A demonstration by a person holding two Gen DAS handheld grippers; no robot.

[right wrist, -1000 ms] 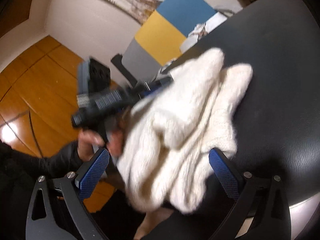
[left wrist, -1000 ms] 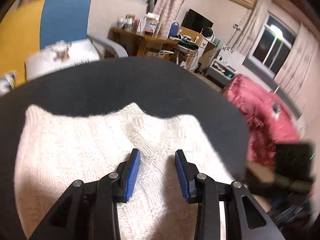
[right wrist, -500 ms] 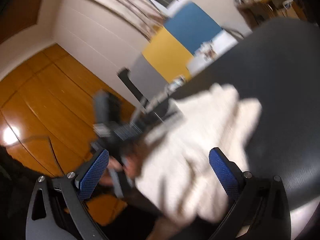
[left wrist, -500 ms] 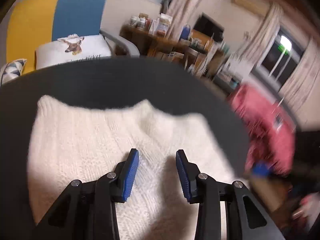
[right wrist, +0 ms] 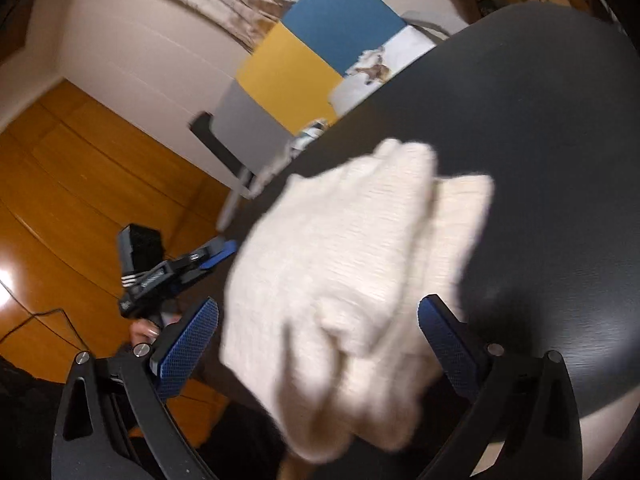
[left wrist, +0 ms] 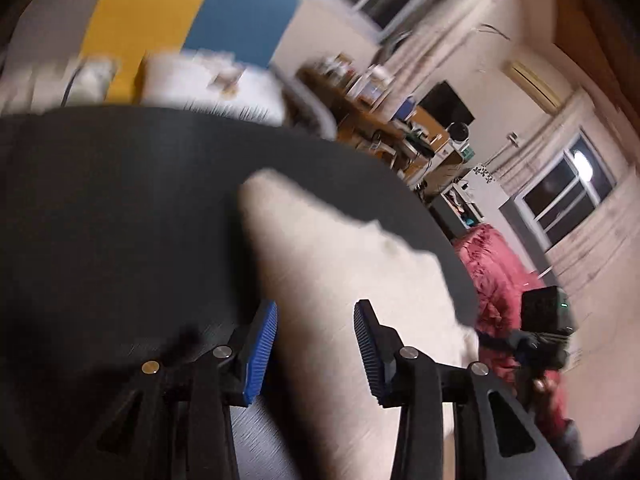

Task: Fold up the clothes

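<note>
A cream knitted sweater point(right wrist: 352, 240) lies folded on the round black table point(right wrist: 540, 120), its near end bunched and hanging over the table's edge. My right gripper point(right wrist: 320, 304) hovers over that near end, open wide, with nothing pressed between the pads. My left gripper point(left wrist: 316, 312) is above the sweater point(left wrist: 340, 280) near its left edge. Its jaws are opening, and the cloth lies below the pads, not pinched. The right wrist view shows the left gripper's fingers point(right wrist: 218, 254) just left of the sweater, with a hand holding the tool. The left wrist view is blurred.
A chair with a yellow and blue back point(right wrist: 320, 52) and a white cushion point(left wrist: 208, 80) stands behind the table point(left wrist: 120, 200). A cluttered desk point(left wrist: 380, 120) and a red bedspread point(left wrist: 500, 272) lie to the right. A wooden floor point(right wrist: 80, 184) with a cable lies to the left.
My left gripper has swung left from the sweater's middle to its left edge, rolling as it went, and its jaws stand a little wider. The right gripper has drawn back slightly.
</note>
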